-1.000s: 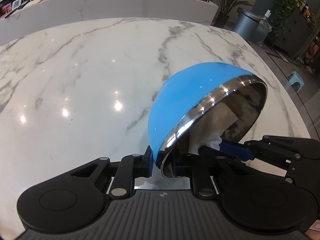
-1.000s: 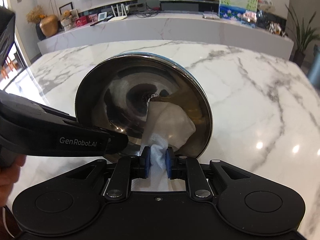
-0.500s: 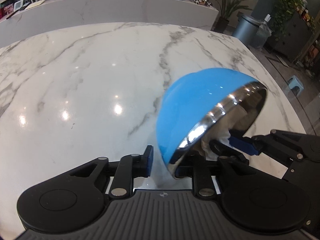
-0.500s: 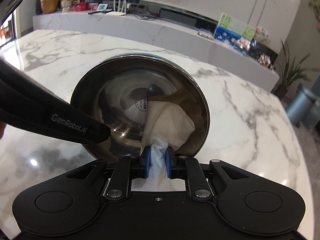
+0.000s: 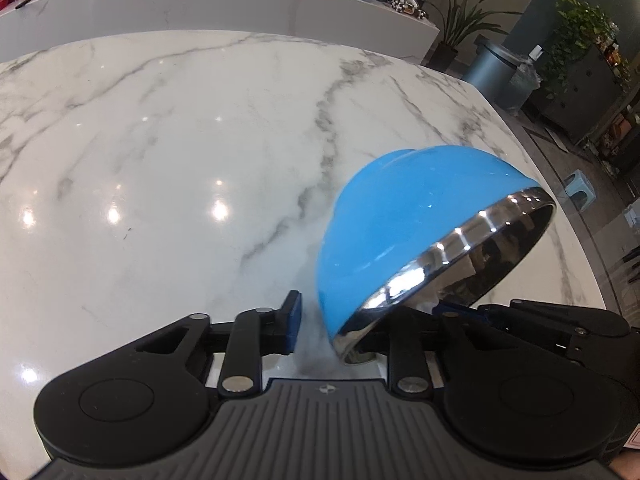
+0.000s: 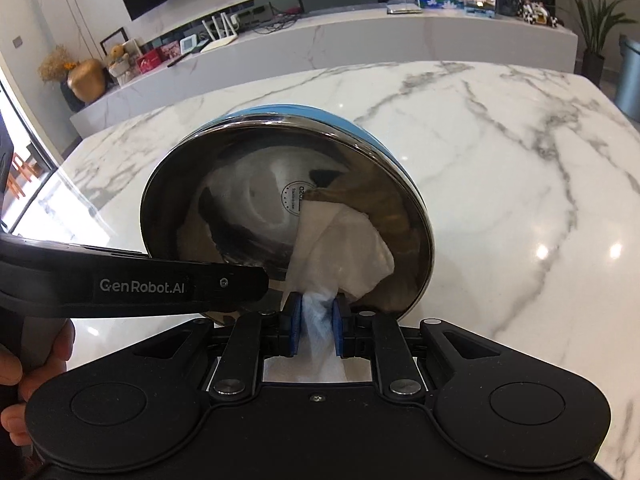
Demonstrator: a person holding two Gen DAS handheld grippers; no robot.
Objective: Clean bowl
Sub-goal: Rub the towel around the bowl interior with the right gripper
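Now | bowl (image 6: pixel 256 184) tilted on rim | marble table (image 5: pixel 160 140) bare leftward

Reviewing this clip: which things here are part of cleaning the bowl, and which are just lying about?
In the job: blue bowl, tilted; white paper towel inside it, pinched in the right tongs; left tongs at the bowl's rim; marble table.
Lying about: trash bin, potted plant, white router, gold vase, small blue stool.

Right gripper (image 6: pixel 314 318) clamps crumpled white paper towel (image 6: pixel 340 246) pressed inside tilted steel-lined blue bowl (image 6: pixel 256 216) above white marble table (image 6: pixel 520 200).
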